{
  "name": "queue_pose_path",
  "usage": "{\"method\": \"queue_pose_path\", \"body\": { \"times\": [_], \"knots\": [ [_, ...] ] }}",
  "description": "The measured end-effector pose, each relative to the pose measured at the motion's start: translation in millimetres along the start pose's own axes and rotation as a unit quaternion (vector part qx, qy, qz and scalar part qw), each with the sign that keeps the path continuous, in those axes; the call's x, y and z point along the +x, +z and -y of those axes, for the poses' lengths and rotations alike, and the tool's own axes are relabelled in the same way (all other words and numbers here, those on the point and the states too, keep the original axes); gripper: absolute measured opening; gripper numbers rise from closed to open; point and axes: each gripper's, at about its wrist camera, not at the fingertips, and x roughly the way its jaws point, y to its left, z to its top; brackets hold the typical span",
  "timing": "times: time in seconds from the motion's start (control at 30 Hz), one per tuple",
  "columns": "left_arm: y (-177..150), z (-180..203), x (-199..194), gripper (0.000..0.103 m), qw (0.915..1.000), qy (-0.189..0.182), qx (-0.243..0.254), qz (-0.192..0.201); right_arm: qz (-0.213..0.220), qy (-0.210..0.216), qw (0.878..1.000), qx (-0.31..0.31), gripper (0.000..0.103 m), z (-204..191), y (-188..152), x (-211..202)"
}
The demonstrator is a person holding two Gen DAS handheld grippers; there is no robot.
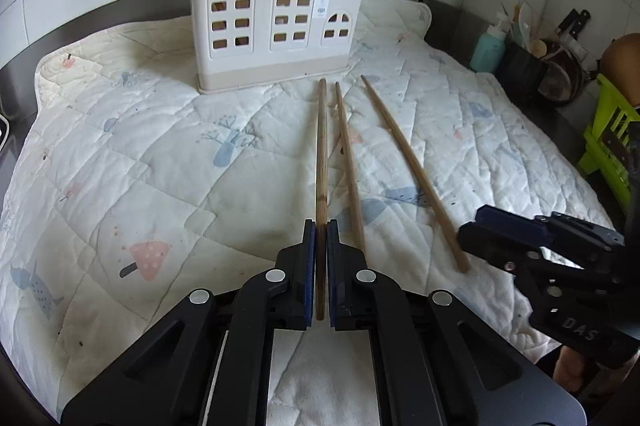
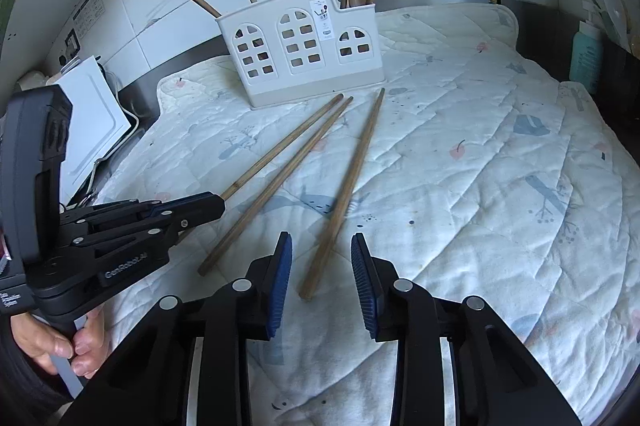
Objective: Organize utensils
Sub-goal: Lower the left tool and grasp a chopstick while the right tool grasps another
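— Any writing you can read?
— "GenRobot.AI" on the left gripper (image 2: 218, 204) body, "DAS" on the right gripper (image 2: 322, 246); the label on the utensil holder (image 2: 304, 46) is too small to read.
— Where are the chopsticks?
— Three lie on the quilted mat (image 2: 480, 166) in front of the holder. The left gripper is clenched on the near end of the left chopstick (image 1: 321, 154). The right chopstick (image 2: 344, 194) has its near end between the right gripper's pads (image 2: 280, 278), which stand clear of it. The middle chopstick (image 2: 276, 186) lies untouched.
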Motion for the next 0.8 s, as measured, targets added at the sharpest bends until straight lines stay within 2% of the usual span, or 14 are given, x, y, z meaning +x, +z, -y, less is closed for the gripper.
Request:
{"method": "queue_pose_path", "body": {
  "times": [0.17, 0.4, 0.47, 0.5, 0.57, 0.67, 0.8],
  "knots": [
    [2.7, -4.2, -21.8, 0.003, 0.9994, 0.005, -0.014, 0.032, -0.004, 0.002, 1.000, 0.009, 0.030, -1.2, 1.0, 8.1],
    [16.3, -11.2, -46.6, 0.003, 0.9965, 0.005, -0.028, 0.078, -0.007, -0.019, 0.999, 0.026, 0.020, -1.5, 1.2, 20.4],
    [19.4, -11.3, -48.6, 0.003, 0.9960, 0.002, -0.030, 0.085, -0.004, -0.027, 0.999, 0.030, 0.017, -1.2, 3.6, 23.0],
    [20.8, -11.9, -49.5, 0.003, 0.9957, 0.001, -0.031, 0.087, -0.003, -0.034, 0.999, 0.029, 0.011, -1.1, 4.3, 24.1],
    [22.5, -12.9, -49.1, 0.003, 0.9955, 0.002, -0.032, 0.089, 0.000, -0.035, 0.999, 0.031, 0.010, 0.6, 5.0, 23.5],
    [24.5, -15.4, -51.9, 0.003, 0.9952, 0.001, -0.034, 0.092, 0.016, -0.052, 0.998, 0.016, 0.008, 1.3, 5.9, 13.5],
    [26.7, -19.3, -60.4, 0.003, 0.9942, 0.002, -0.035, 0.102, 0.061, -0.075, 0.995, -0.034, 0.007, -3.3, 15.6, -16.2]
  ]
}}
